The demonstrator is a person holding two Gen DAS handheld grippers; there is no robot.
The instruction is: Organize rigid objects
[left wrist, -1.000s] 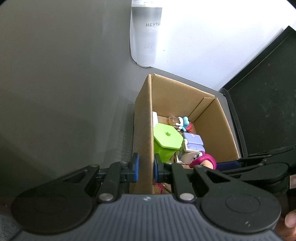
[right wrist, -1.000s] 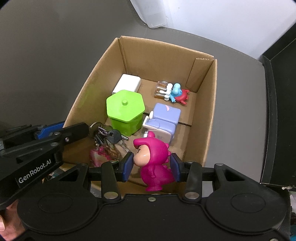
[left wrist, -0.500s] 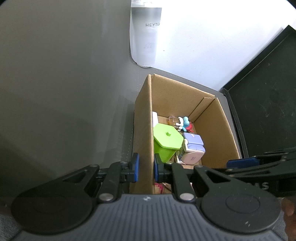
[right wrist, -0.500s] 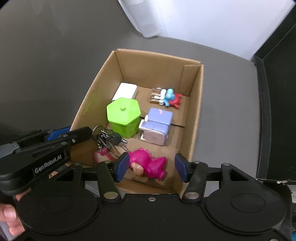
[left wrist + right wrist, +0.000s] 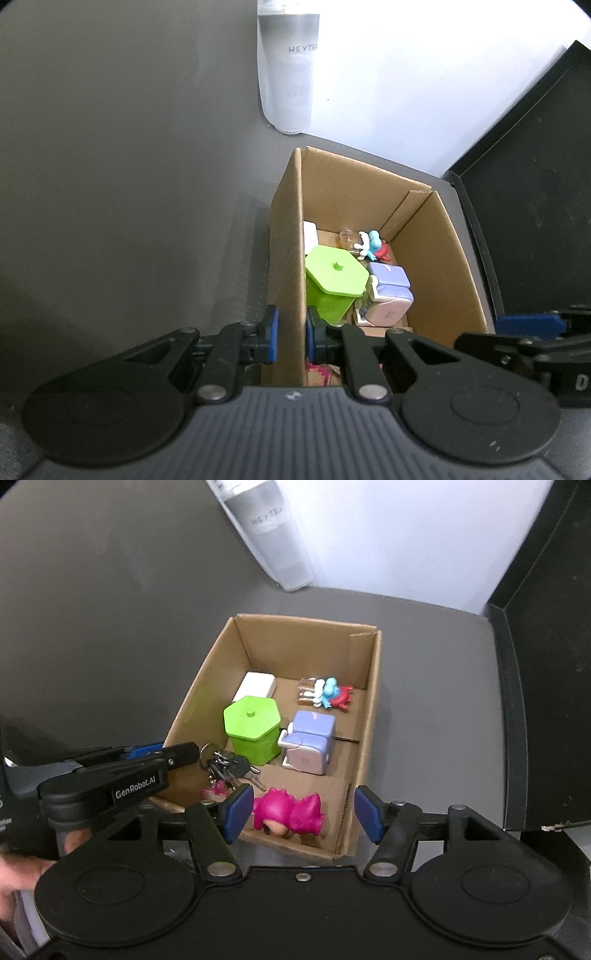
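An open cardboard box [image 5: 369, 709] stands on the dark table. Inside lie a magenta figurine [image 5: 288, 810] face down near the front wall, a bunch of keys [image 5: 229, 768], a green hexagonal pot [image 5: 253, 729], a lilac toy [image 5: 310, 746], a white block [image 5: 256, 685] and a small blue and red figure [image 5: 332, 696]. My right gripper [image 5: 303, 814] hangs above the magenta figurine; its jaws are opening and its pads are clear of the toy. My left gripper [image 5: 291, 334] is shut on the box's left wall [image 5: 286, 240], one pad on each side.
A frosted bottle [image 5: 286, 66] stands behind the box near the white wall. A black tray or case [image 5: 546, 686] lies to the right of the box. A hand [image 5: 18, 871] shows at the left edge of the right wrist view.
The right gripper let go of the magenta figurine, which fell onto its face in the box. That gripper then rose and drew back with its jaws widening. The left gripper kept its hold.
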